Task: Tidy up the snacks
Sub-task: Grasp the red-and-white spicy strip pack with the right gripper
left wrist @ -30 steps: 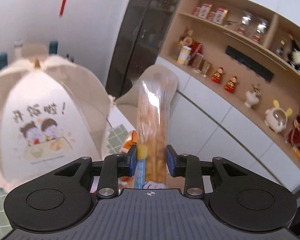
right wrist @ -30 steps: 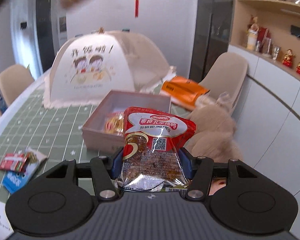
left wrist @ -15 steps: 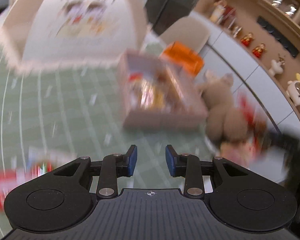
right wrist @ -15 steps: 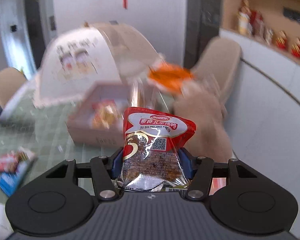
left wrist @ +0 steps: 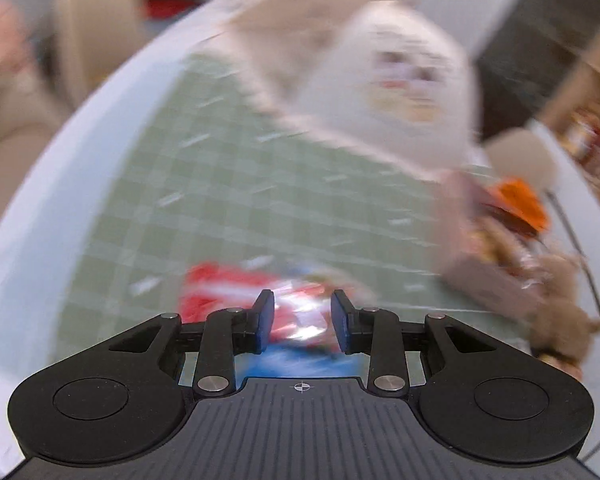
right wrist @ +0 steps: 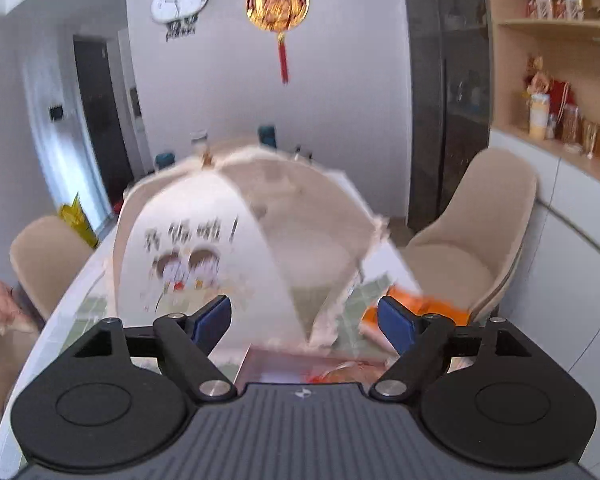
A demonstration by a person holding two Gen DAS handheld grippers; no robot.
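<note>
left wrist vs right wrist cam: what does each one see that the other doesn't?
Left wrist only: the red snack packets and a blue packet lying on the green checked mat, seen past the empty left gripper; also a brown plush toy.
Right wrist only: the wall clock, the hanging ornament, the shelves, and the open right gripper.
Both: the food cover, the snack box, the orange packet.

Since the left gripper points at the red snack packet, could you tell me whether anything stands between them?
Nothing visible does: the red snack packet lies bare on the mat beyond the left gripper, though blurred.
</note>
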